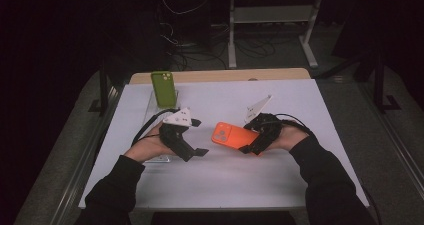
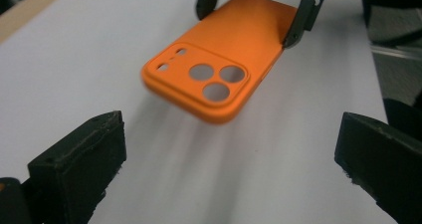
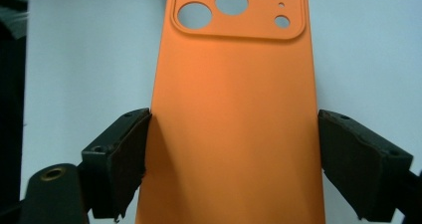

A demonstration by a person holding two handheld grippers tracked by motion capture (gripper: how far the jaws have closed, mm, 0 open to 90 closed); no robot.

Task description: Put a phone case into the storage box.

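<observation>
I am viewing a dim room, light falling mainly on the white tabletop point(image 1: 300, 100). A strip of bare wood edge point(image 1: 220, 76) is showing along its far side. Behind it, a white-framed desk stand point(image 1: 272, 15) is standing on grey floor point(image 1: 345, 90), with dark cables point(image 1: 200, 50) trailing beneath. Black metal posts point(image 1: 378, 80) are flanking both sides.

No writing, label, brand mark, number or sign can be read anywhere. The back of the smooth orange silicone phone case point(image 3: 234, 114) is plain, bearing nothing but its camera cut-outs, and the upright green phone case point(image 1: 163, 88) at the far side of the white worktop point(image 1: 300, 100) carries no legible mark either.
</observation>
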